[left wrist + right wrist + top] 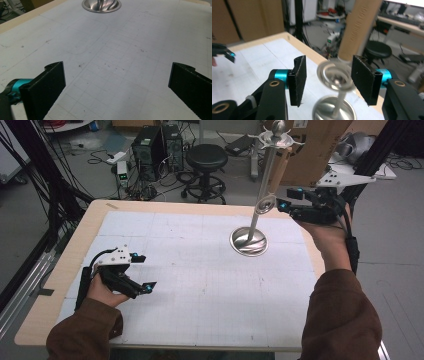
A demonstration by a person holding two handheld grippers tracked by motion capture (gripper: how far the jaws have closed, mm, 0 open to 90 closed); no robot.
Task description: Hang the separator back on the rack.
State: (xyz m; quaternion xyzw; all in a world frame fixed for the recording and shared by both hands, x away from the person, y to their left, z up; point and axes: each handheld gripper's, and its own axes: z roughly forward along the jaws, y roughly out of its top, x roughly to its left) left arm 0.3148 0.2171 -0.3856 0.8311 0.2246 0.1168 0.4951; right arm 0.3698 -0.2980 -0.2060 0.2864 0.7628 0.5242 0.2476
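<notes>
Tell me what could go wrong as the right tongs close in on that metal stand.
1. The stand is tall on a small round base; a sideways push from the right tongs could tip it.
2. The left tongs rest open far from it, so nothing steadies the base.

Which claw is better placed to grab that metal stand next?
The right claw. It is open and raised beside the metal stand, whose ring sits between its pads. The left claw is open too, but low over the mat, far from the stand.
</notes>
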